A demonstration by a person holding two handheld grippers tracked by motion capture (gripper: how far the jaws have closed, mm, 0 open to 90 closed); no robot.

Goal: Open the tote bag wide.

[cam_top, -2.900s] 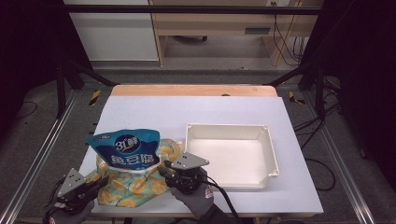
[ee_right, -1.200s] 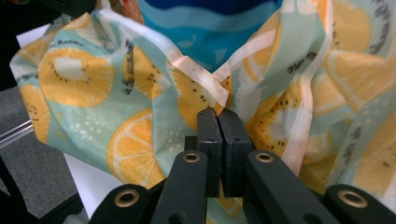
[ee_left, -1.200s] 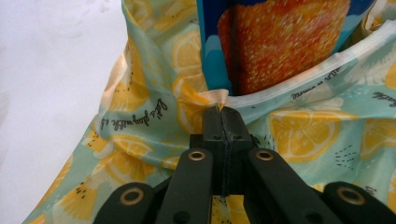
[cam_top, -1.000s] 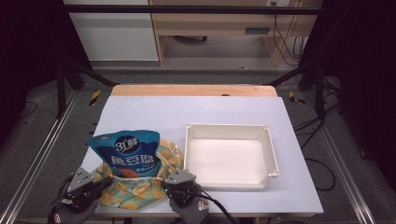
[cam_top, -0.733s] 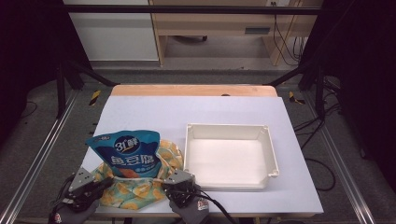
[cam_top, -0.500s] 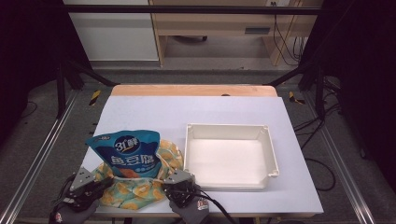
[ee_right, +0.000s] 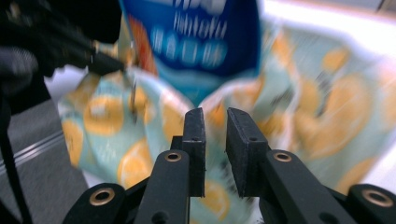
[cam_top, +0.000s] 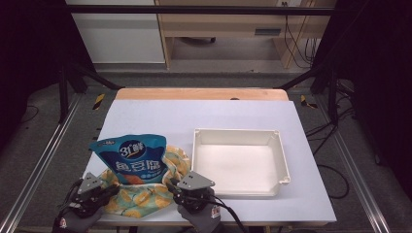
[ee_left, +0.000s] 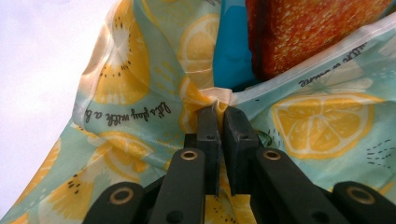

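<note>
A blue snack pouch (cam_top: 133, 162) stands in a lemon-print bag (cam_top: 145, 196) at the table's near left. My left gripper (cam_top: 112, 191) is at the bag's near-left edge. In the left gripper view, the left gripper (ee_left: 219, 112) pinches a bunched fold of the lemon-print bag (ee_left: 322, 121) below the pouch (ee_left: 233, 46); its jaws have just been opening slightly. My right gripper (cam_top: 173, 187) sits at the bag's near-right edge. In the right gripper view, the right gripper (ee_right: 215, 116) has just been opening, and a gap with nothing in it shows before the bag (ee_right: 303, 116) and pouch (ee_right: 205, 37).
A white rectangular tray (cam_top: 238, 133) lies on the table just right of the bag and the right gripper. The table's near edge runs right under both hands. Metal frame rails flank the table on both sides.
Since the earliest frame both grippers have drawn back toward the near edge. Over the last second the right gripper has lifted a little. The pouch and bag stay put.
</note>
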